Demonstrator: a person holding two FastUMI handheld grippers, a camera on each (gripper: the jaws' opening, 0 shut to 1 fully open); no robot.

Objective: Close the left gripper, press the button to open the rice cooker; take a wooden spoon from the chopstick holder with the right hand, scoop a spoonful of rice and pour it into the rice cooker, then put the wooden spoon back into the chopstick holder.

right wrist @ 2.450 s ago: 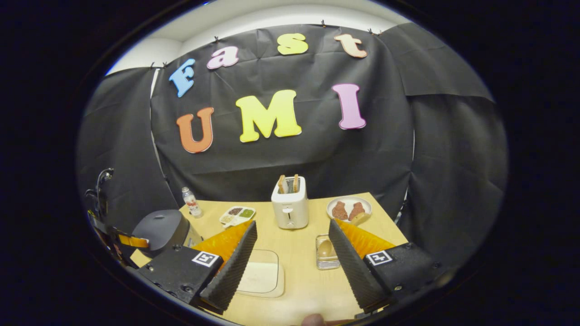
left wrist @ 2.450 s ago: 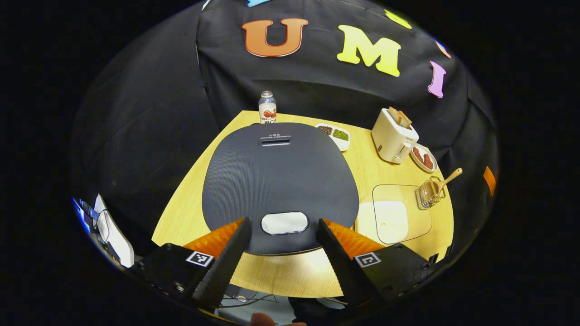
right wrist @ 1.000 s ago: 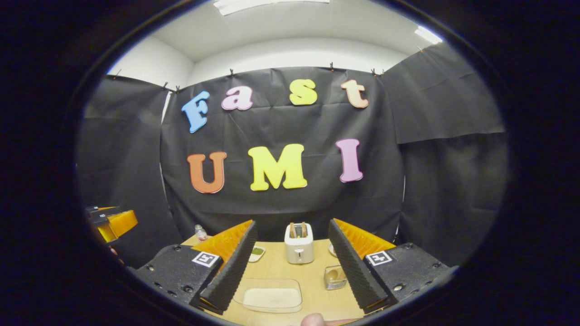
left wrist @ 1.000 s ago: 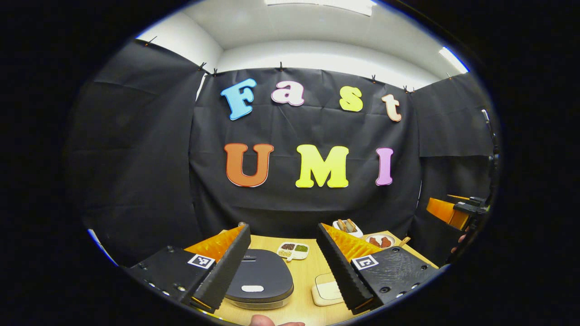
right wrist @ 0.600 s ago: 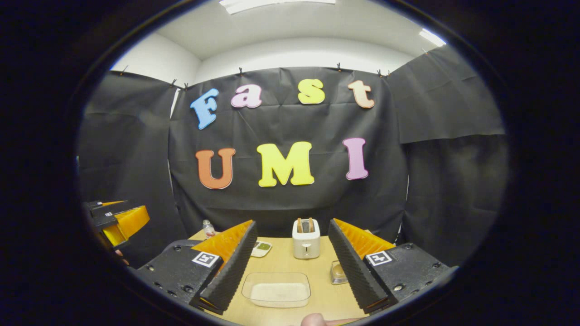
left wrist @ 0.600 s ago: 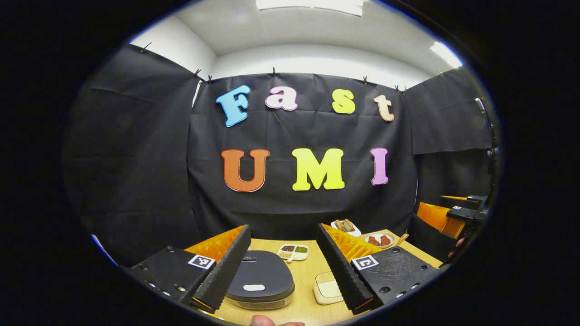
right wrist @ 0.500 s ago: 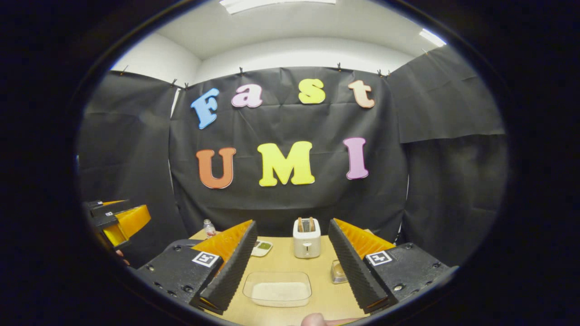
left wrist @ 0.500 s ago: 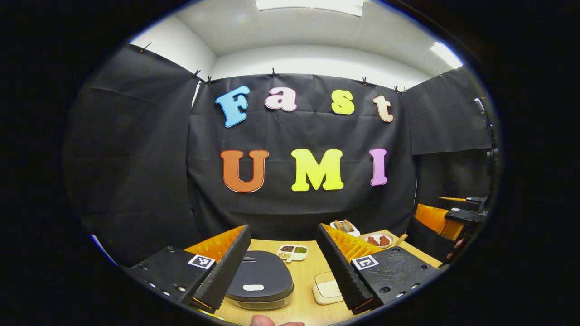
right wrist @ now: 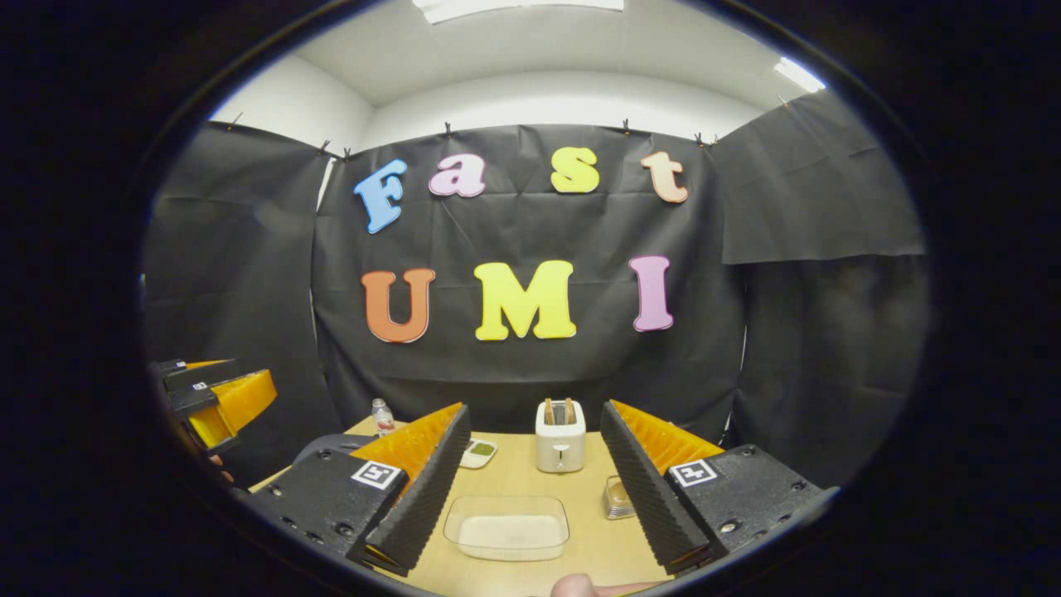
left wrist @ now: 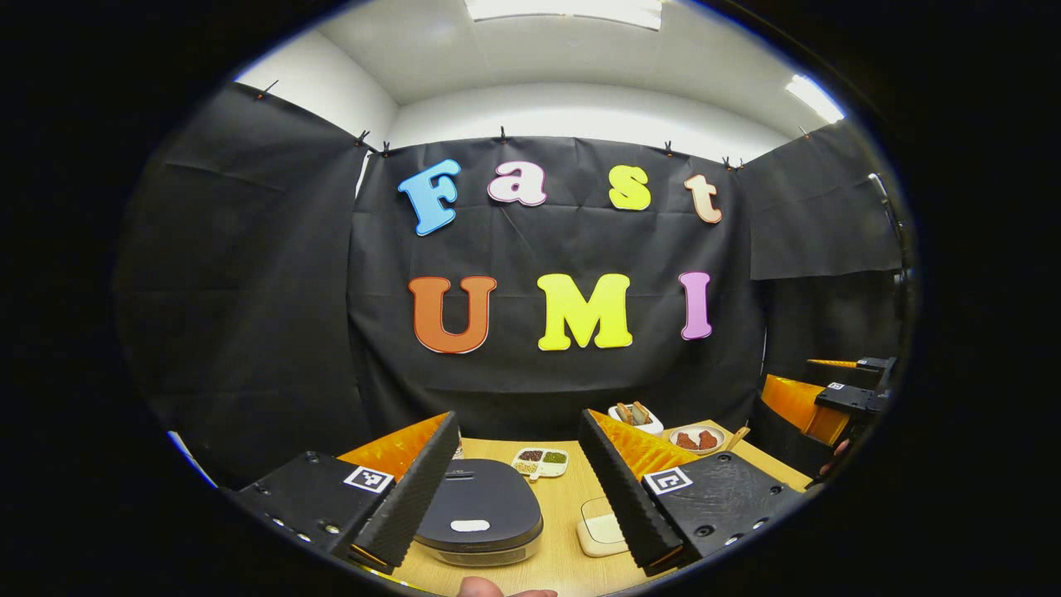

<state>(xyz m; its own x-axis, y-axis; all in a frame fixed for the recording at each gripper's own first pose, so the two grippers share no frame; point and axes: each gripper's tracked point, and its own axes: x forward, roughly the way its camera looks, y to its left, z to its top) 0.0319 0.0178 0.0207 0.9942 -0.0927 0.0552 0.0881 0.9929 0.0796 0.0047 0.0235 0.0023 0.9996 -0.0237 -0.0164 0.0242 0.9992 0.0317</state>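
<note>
The dark rice cooker (left wrist: 479,518) stands on the table with its lid down, its white button (left wrist: 470,525) facing me. My left gripper (left wrist: 518,413) hovers open above and behind it, nothing between the fingers. A clear container of rice (right wrist: 506,526) lies just ahead of my open, empty right gripper (right wrist: 535,408). The wire chopstick holder (right wrist: 617,497) sits to the container's right, half hidden by a finger. The wooden spoon's handle (left wrist: 736,438) sticks up at the table's right edge. Each gripper appears at the side of the other's view: the right gripper (left wrist: 829,394) and the left gripper (right wrist: 215,398).
A white toaster (right wrist: 560,445) with bread stands at the back of the wooden table (right wrist: 514,473). Near it are a plate of food (left wrist: 698,439), a sectioned dish (left wrist: 540,460) and a small bottle (right wrist: 382,417). Black cloth walls close in the booth.
Both grippers have risen and drawn back from the table since 2.5 s ago, when the left one hovered right over the cooker lid. In the last half second they barely drift.
</note>
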